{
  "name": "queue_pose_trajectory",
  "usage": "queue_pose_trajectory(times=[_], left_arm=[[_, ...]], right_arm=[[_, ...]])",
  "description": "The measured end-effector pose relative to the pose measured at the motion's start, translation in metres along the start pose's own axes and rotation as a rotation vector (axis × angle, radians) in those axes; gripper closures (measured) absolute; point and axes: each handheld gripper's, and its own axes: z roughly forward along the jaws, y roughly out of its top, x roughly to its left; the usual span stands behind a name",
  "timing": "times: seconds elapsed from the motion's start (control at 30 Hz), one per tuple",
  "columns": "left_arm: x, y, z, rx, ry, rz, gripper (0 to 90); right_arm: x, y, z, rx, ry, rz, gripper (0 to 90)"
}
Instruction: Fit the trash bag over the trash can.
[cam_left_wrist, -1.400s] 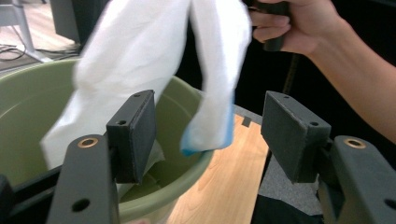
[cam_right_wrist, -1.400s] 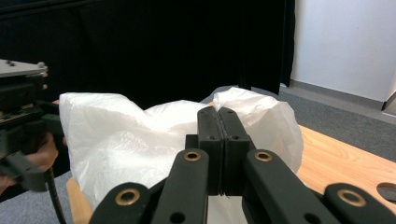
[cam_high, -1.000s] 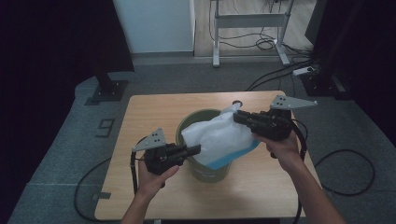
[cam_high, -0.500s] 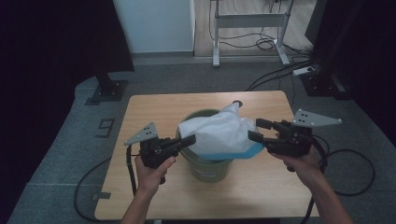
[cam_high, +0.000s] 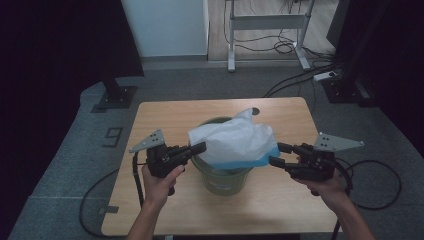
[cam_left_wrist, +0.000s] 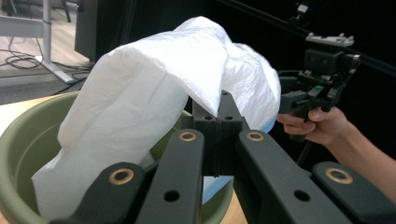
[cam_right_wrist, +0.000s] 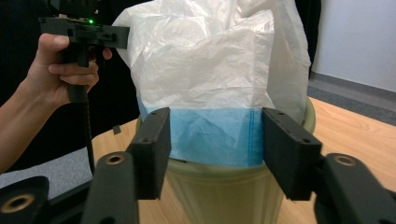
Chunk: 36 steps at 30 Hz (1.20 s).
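A green bucket (cam_high: 220, 181) stands mid-table with a white plastic bag (cam_high: 232, 140) with a blue hem bulging out of it. My left gripper (cam_high: 201, 147) reaches in from the left and is shut on the bag's white edge; in the left gripper view the closed jaws (cam_left_wrist: 219, 106) pinch that fold over the bucket rim (cam_left_wrist: 28, 135). My right gripper (cam_high: 276, 153) hovers at the bucket's right side, open. Its jaws have just been closing a little. In the right gripper view (cam_right_wrist: 217, 140) the blue hem (cam_right_wrist: 210, 135) lies beyond the gap, untouched by the pads.
The wooden table (cam_high: 165, 115) has bare surface around the bucket and a small cable hole (cam_high: 256, 111) at the back. Behind it on the grey floor are a black stand base (cam_high: 117, 95), a desk frame (cam_high: 265, 30) and a power strip (cam_high: 325, 76) with cables.
My right gripper has let go of the bag's top, opened, and swung right and down to the bucket's side. The bag has slumped wider. My left gripper keeps its hold.
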Motion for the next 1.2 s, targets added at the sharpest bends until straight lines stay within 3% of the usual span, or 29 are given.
queue_pose_trajectory(times=[0.2,0.27,0.33,0.37,0.47,0.6,0.73,0.9,1.03,1.2], left_arm=[[0.001,-0.002,0.001,0.024,0.039,0.020,89.9],[0.000,-0.003,0.003,0.046,0.057,0.030,88.8],[-0.003,-0.004,0.003,0.050,0.123,0.056,78.4],[-0.004,-0.005,0.003,0.048,0.143,0.065,67.5],[-0.009,-0.006,-0.003,0.054,0.205,0.101,50.6],[-0.014,-0.008,-0.013,0.057,0.253,0.141,39.8],[-0.020,-0.010,-0.025,0.048,0.279,0.177,36.2],[-0.033,-0.013,-0.027,0.057,0.283,0.228,36.5],[-0.048,-0.015,-0.020,0.067,0.263,0.277,38.1],[-0.061,-0.014,0.001,0.110,0.229,0.323,38.0]], right_arm=[[0.006,0.009,0.007,0.042,0.047,-0.035,81.7],[0.010,0.012,0.010,0.046,0.074,-0.040,88.1],[0.015,0.017,0.012,0.042,0.089,-0.040,88.6],[0.017,0.020,0.013,0.035,0.091,-0.038,88.7],[0.020,0.027,0.013,0.010,0.077,-0.026,88.8],[0.021,0.038,0.013,-0.028,0.040,-0.001,88.9],[0.020,0.047,0.013,-0.052,0.000,0.023,88.9],[0.019,0.052,0.018,-0.065,0.000,0.057,88.9],[0.022,0.056,0.025,-0.061,0.006,0.063,88.9],[0.029,0.060,0.030,-0.069,0.029,0.060,88.9]])
